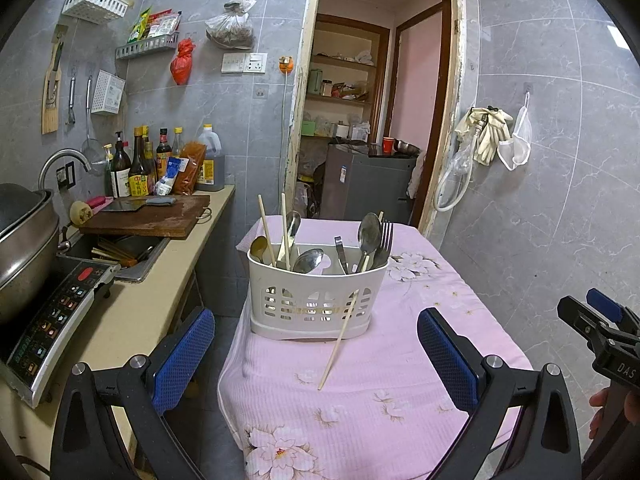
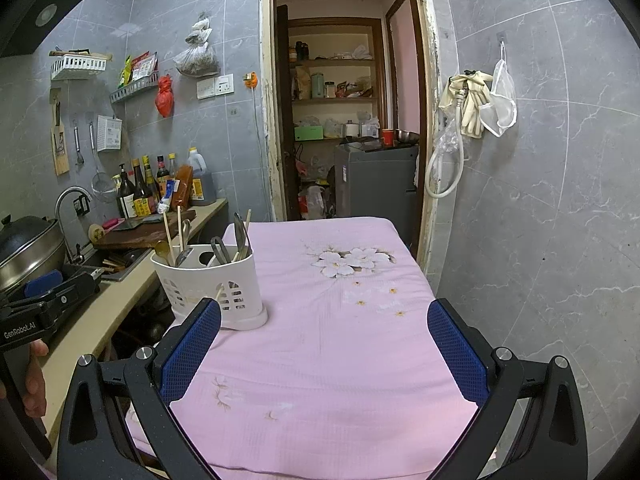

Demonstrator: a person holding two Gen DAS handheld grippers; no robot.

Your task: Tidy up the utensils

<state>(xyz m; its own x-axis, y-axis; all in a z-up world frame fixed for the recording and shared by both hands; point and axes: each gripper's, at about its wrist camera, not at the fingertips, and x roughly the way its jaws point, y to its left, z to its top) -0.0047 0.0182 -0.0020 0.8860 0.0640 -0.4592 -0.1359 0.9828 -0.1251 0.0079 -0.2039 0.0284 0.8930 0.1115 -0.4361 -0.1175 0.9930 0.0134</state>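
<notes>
1. The left gripper (image 1: 316,354) has its fingers (image 1: 182,356) wide apart with nothing between them, hovering over the near part of the pink floral cloth (image 1: 400,412). In the right wrist view it shows only as a dark body at the left border, its tips cut off.
2. The right gripper (image 2: 324,354) also has its fingers (image 2: 458,354) spread apart and holds nothing; below them lies bare cloth.
3. A loose chopstick (image 1: 338,344) lies between the left fingers, tilted, its upper end leaning on the front wall of the white cutlery caddy (image 1: 316,304) and its lower end on the cloth. In the right wrist view the left finger hides all but its tip.
4. The caddy stands on the desk (image 2: 416,248) near the left edge. Two chopsticks (image 1: 266,230) and spoons (image 1: 308,260) stand in its left compartment; a large spoon (image 1: 368,236), a fork (image 1: 386,240) and a dark handle stand in the right. What the dark handle belongs to cannot be made out.
5. The slotted walls hide the lower halves of all utensils.
6. Right of the caddy the cloth is open up to the desk's far and right edges; a narrow gap separates the left edge from the kitchen counter (image 1: 160,304).
</notes>
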